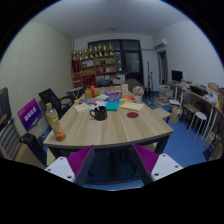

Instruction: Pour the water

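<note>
My gripper (113, 163) is held well back from a wooden table (105, 127), with its two fingers apart and nothing between them; the purple pads (79, 160) face each other across an open gap. On the table stand a dark mug (99, 112), a yellow-capped bottle (52, 117) near the left edge, a red round thing (132, 114) to the right, and a teal box (112, 104) further back. All lie far beyond the fingers.
Black chairs (52, 101) stand left of the table. A purple sign (29, 113) is at the left. A shelf with items (95, 65) lines the back wall, desks with a monitor (177, 76) stand at right. The floor is blue (185, 140).
</note>
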